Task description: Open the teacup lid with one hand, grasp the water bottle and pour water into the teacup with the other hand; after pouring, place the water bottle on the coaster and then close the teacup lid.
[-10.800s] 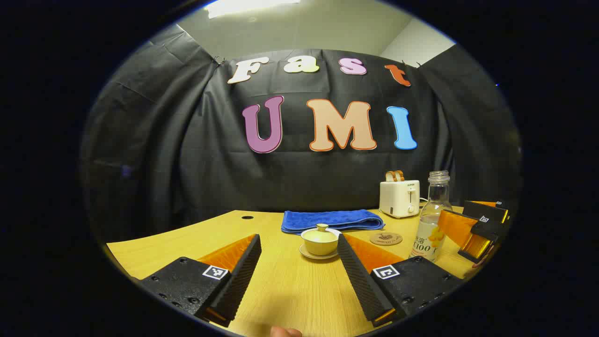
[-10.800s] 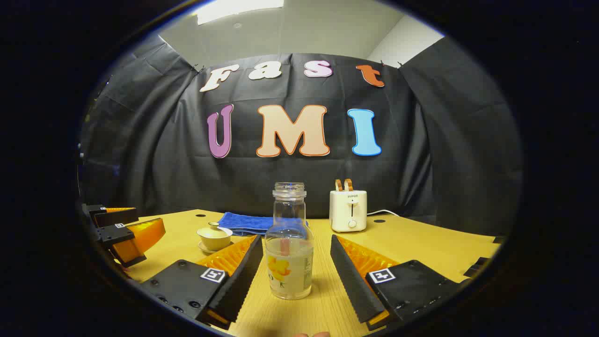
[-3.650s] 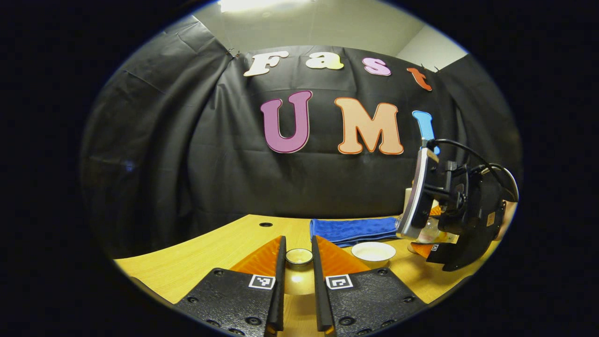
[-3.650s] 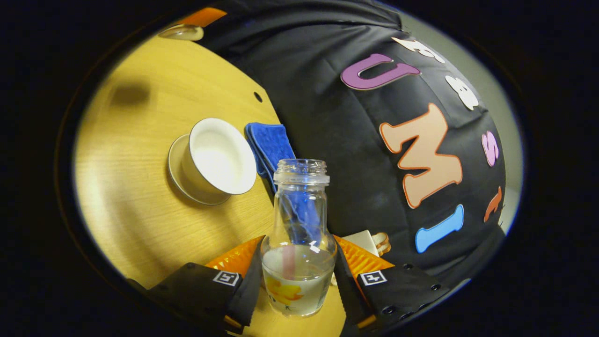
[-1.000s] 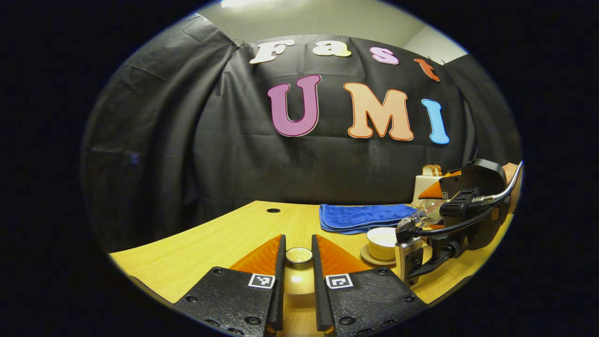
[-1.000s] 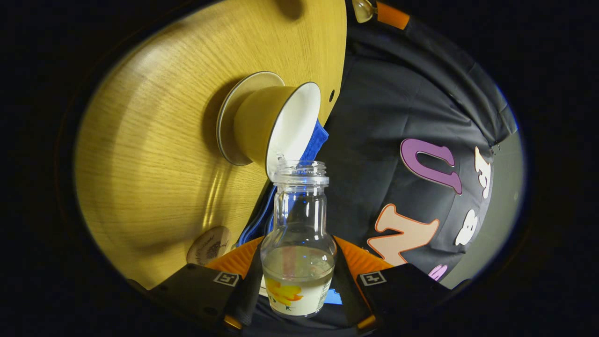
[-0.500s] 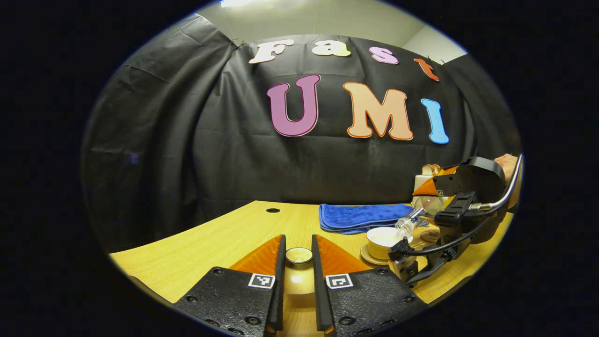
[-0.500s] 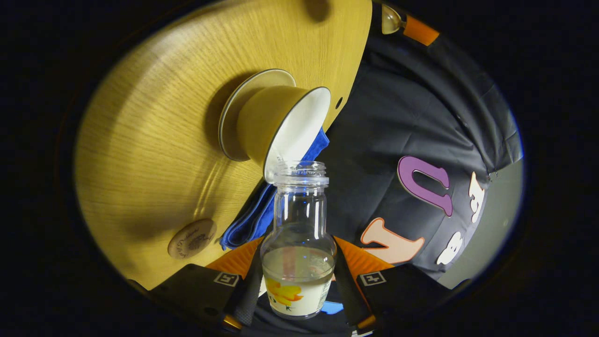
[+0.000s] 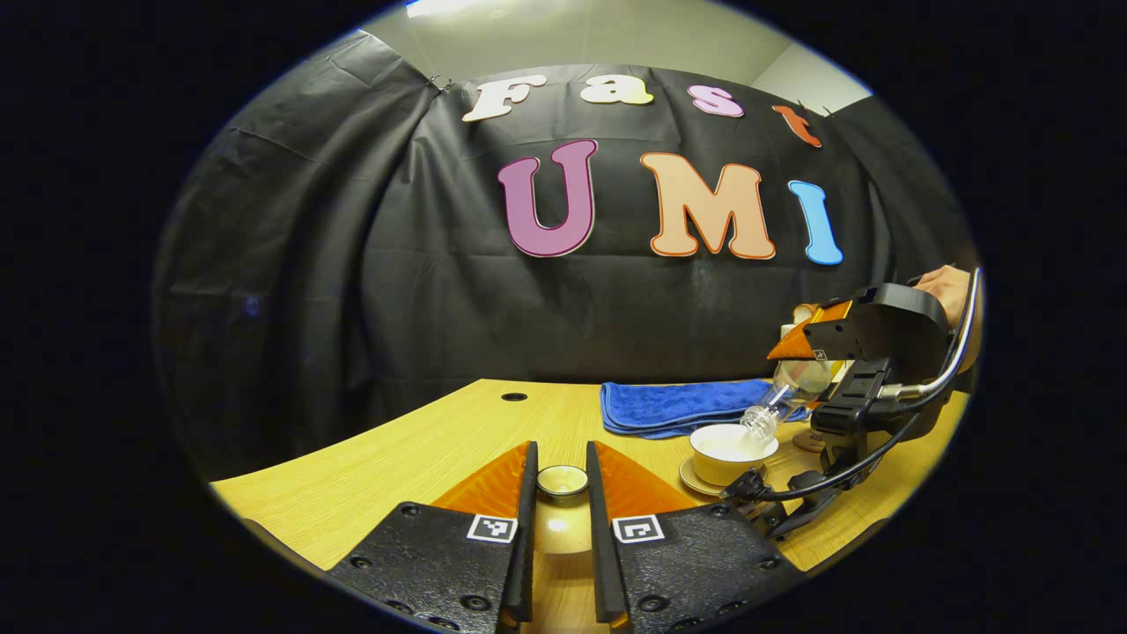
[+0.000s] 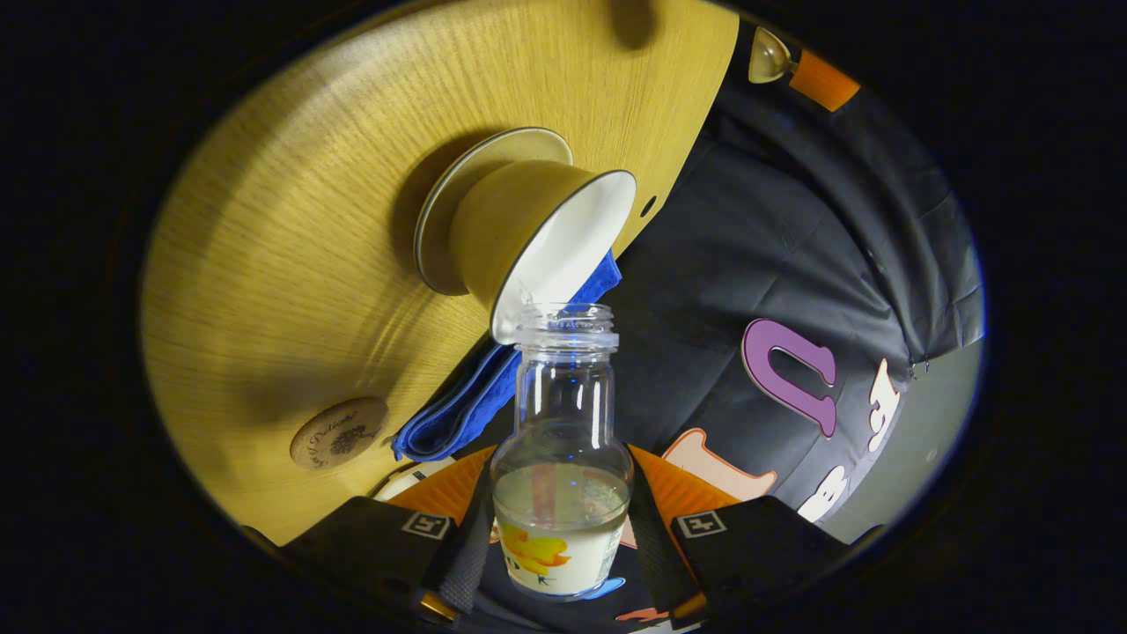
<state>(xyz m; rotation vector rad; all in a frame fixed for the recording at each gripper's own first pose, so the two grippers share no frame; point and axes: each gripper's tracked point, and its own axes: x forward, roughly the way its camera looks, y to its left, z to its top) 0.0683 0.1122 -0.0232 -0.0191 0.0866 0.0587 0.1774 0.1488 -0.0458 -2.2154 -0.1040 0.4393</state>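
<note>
The left hand-held gripper (image 9: 560,528) is held level just above the surface (image 9: 414,458), its fingers clamped on the teacup lid (image 9: 563,481). To its right the teacup (image 9: 731,445) stands open on its saucer (image 9: 696,481). The right hand-held gripper (image 10: 557,537), tipped steeply, is clamped on the water bottle (image 10: 562,467), whose mouth sits at the teacup's rim. A blue towel (image 9: 678,407) lies behind; the coaster (image 10: 339,433) lies bare on the wooden surface.
</note>
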